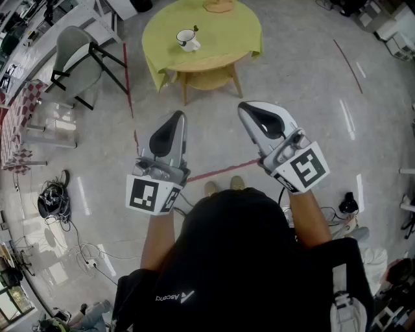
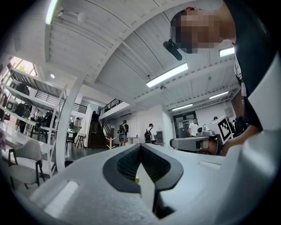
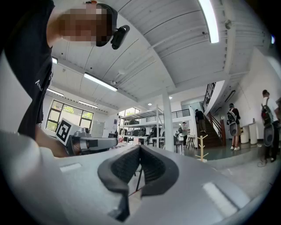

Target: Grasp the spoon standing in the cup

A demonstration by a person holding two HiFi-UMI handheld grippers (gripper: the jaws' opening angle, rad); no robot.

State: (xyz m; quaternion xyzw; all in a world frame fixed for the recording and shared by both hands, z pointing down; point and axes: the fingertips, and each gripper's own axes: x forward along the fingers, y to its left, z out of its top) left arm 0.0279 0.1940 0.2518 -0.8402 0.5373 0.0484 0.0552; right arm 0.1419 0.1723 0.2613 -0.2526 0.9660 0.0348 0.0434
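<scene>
Left gripper [image 1: 179, 117] and right gripper [image 1: 245, 107]: both clamped shut, tips meeting, nothing between the jaws. They're held side by side over bare floor, with a red tape line [image 1: 224, 171] on the floor below them. Well ahead is a round table [image 1: 228, 32] with a yellow-green cloth. White cup [image 1: 187, 41] sits on it, left of centre, spoon [image 1: 194, 30] standing in it, untouched. Grey chair [image 1: 76, 52] stands left of the table.

On the bench [image 1: 227, 39], the spoon [image 1: 195, 29] is too small to make out beyond a dark tip above the rim of the cup [image 1: 187, 40]. At the bench's far edge, an orange thing [image 1: 219, 5] is cut off by the head view's top edge.
</scene>
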